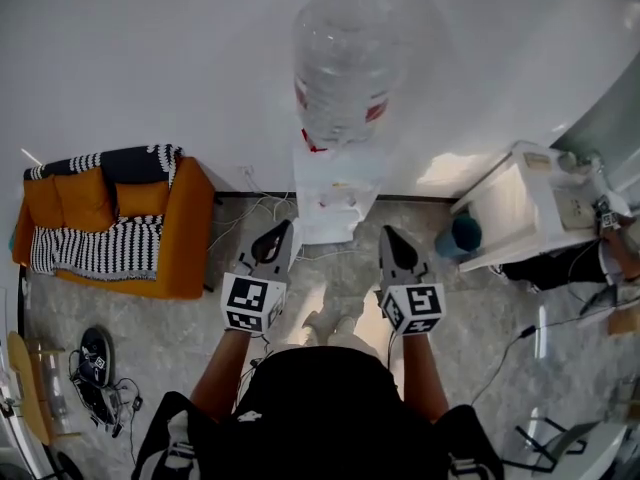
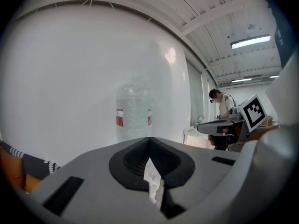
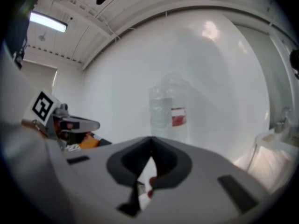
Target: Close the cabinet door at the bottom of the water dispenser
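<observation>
Sofa (image 1: 110, 218): orange with a striped throw, left of the water dispenser (image 1: 335, 203), along the same wall.
Water dispenser: white, against the wall, with a clear bottle (image 1: 340, 58) on top; its bottom cabinet door cannot be made out.
Left gripper (image 1: 274, 238): near the dispenser's left front, fingers together, empty.
Right gripper (image 1: 396, 243): near the dispenser's right front, fingers together, empty.

No legible text, red label (image 1: 376, 109) on water bottle (image 1: 350, 53) possibly printed but too blurred, square markers on gripper cubes (image 1: 251, 303)
</observation>
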The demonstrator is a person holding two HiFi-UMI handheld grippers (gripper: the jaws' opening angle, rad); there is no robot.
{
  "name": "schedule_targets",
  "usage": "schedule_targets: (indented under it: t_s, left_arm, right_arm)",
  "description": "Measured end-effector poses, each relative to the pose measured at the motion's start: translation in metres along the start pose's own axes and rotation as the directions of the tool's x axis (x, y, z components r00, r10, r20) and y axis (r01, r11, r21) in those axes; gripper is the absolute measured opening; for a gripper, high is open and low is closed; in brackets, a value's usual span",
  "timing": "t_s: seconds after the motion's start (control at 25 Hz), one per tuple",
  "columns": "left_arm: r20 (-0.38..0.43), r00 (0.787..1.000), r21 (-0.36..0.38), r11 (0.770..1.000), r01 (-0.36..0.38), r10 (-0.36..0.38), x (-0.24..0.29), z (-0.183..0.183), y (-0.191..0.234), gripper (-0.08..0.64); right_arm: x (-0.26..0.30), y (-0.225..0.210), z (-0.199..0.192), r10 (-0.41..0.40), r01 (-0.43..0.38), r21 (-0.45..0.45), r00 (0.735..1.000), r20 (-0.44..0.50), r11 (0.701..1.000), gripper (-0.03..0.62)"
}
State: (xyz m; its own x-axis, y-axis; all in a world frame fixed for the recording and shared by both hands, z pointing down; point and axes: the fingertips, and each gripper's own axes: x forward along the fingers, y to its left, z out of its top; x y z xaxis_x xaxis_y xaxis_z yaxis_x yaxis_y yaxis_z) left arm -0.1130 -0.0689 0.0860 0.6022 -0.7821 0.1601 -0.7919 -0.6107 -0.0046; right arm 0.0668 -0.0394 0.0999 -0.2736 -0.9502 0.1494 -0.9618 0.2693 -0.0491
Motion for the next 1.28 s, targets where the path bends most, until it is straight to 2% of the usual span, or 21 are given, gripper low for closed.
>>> schedule_targets:
  t_s: [0.4, 0.56, 0.76, 0.92, 1.04, 1.12, 1.28]
  left_arm:
    - [-0.089, 0.996, -0.066, 0.997, -0.034, 0.029, 0.017, -0.045, -0.002, 0.009]
    - [-0.157, 0.988, -0.118, 0.993, -0.021, 0.002, 0.027, -0.077, -0.009, 0.009]
    - [-0.227, 0.973, -0.148, 0.989, -0.008, -0.026, 0.033, -0.123, -0.015, 0.009]
    - [-0.279, 0.959, -0.183, 0.983, -0.003, -0.049, 0.039, -0.153, -0.02, 0.008]
    - [-0.322, 0.945, -0.226, 0.974, -0.009, -0.066, 0.037, -0.178, -0.02, 0.008]
    - [-0.355, 0.931, -0.281, 0.959, -0.024, -0.081, 0.036, -0.197, -0.021, 0.009]
    - [-0.359, 0.93, -0.378, 0.924, -0.065, -0.082, 0.038, -0.224, -0.019, 0.009]
  right_arm:
    - [0.027, -0.011, -0.038, 0.072, -0.07, 0.029, 0.993, -0.097, 0.997, 0.034]
    - [0.038, -0.01, -0.065, 0.107, -0.102, 0.039, 0.981, -0.162, 0.994, 0.034]
    - [0.044, -0.008, -0.106, 0.143, -0.131, 0.066, 0.96, -0.242, 0.989, 0.034]
    - [0.054, -0.008, -0.132, 0.148, -0.148, 0.024, 0.943, -0.297, 0.989, 0.034]
    - [0.061, 0.003, -0.153, 0.158, -0.18, -0.028, 0.921, -0.357, 0.983, 0.034]
    - [0.064, 0.012, -0.168, 0.176, -0.206, -0.038, 0.906, -0.384, 0.978, 0.034]
    - [0.067, 0.021, -0.203, 0.205, -0.239, -0.025, 0.878, -0.432, 0.971, 0.034]
